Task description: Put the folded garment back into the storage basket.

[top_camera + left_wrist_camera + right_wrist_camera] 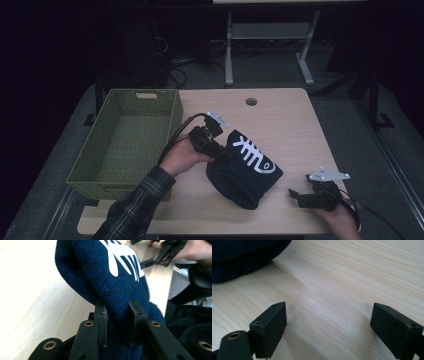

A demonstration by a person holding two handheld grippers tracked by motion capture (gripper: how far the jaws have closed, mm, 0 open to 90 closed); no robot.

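A dark blue knit hat (245,170) with a white fishbone print lies on the wooden table (280,120), partly lifted at its left edge. My left gripper (220,152) is shut on that edge. In the left gripper view the knit hat (112,287) is pinched between the black fingers (101,320). My right gripper (295,195) rests near the table's front right, open, with nothing between its fingers. In the right gripper view the right gripper (329,322) stands wide apart over bare wood, and the hat's edge (239,257) sits at the upper left.
A green woven basket (172,115) stands on the table's left side, open at the top. A round cable hole (251,101) is at the table's far edge. A white-legged desk frame (270,45) stands on the floor beyond.
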